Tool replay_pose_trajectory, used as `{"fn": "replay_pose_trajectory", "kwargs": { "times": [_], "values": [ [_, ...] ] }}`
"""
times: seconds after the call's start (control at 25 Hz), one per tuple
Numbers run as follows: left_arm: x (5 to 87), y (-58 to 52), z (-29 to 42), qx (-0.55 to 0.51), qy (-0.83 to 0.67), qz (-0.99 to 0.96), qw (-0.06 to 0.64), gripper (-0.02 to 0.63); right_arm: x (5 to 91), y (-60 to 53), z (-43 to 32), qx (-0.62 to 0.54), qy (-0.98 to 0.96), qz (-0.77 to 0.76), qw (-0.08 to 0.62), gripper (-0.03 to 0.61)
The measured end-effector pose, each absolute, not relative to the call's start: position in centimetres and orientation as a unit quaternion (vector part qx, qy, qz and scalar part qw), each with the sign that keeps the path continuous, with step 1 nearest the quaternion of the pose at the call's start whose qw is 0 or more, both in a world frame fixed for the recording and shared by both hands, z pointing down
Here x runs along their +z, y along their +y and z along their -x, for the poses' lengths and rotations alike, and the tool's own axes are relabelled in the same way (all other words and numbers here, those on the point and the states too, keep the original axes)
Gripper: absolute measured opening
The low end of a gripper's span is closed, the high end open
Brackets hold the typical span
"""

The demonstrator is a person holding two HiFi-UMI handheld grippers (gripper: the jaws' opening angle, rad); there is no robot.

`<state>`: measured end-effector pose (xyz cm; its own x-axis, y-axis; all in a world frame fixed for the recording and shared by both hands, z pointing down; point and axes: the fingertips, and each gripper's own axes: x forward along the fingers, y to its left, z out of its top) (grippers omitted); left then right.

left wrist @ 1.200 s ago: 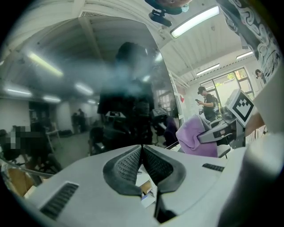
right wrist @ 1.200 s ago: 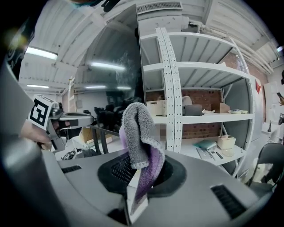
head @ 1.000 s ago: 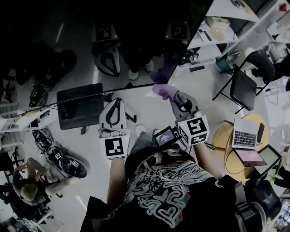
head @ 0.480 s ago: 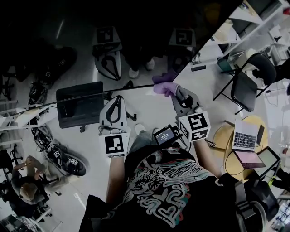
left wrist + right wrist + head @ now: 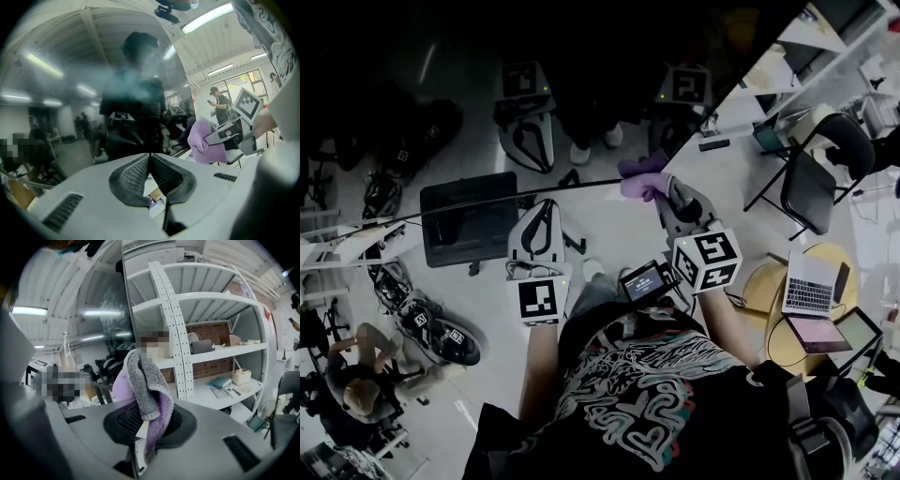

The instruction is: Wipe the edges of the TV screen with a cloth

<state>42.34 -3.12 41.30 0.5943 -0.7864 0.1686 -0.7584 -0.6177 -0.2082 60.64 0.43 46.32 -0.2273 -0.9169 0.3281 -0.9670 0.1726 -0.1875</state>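
Hovering right by the TV screen (image 5: 581, 56) edge, the left gripper (image 5: 150, 164) has its jaws pressed together (nothing between them), while over on the right the right gripper (image 5: 145, 423) is clamped on the purple-grey cloth (image 5: 145, 380) at the screen's corner.

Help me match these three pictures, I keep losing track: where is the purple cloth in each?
Head view: upper middle, the cloth sits at the right gripper's tip, against the TV screen's edge.
Left gripper view: right of centre, beside the screen.
Right gripper view: centre, draped between the fingers.
Shared landmark: the TV screen's edge.
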Motion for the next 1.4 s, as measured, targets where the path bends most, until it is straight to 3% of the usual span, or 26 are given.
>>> {"fn": "replay_pose_trajectory", "kwargs": {
  "times": [1.4],
  "values": [
    [42.0,-1.6,-41.8,-0.173,0.437,0.879,0.083,0.021,45.6,0.3,-59.3,0.400,-0.730,-0.527,-0.170,0.077]
  ]
}}
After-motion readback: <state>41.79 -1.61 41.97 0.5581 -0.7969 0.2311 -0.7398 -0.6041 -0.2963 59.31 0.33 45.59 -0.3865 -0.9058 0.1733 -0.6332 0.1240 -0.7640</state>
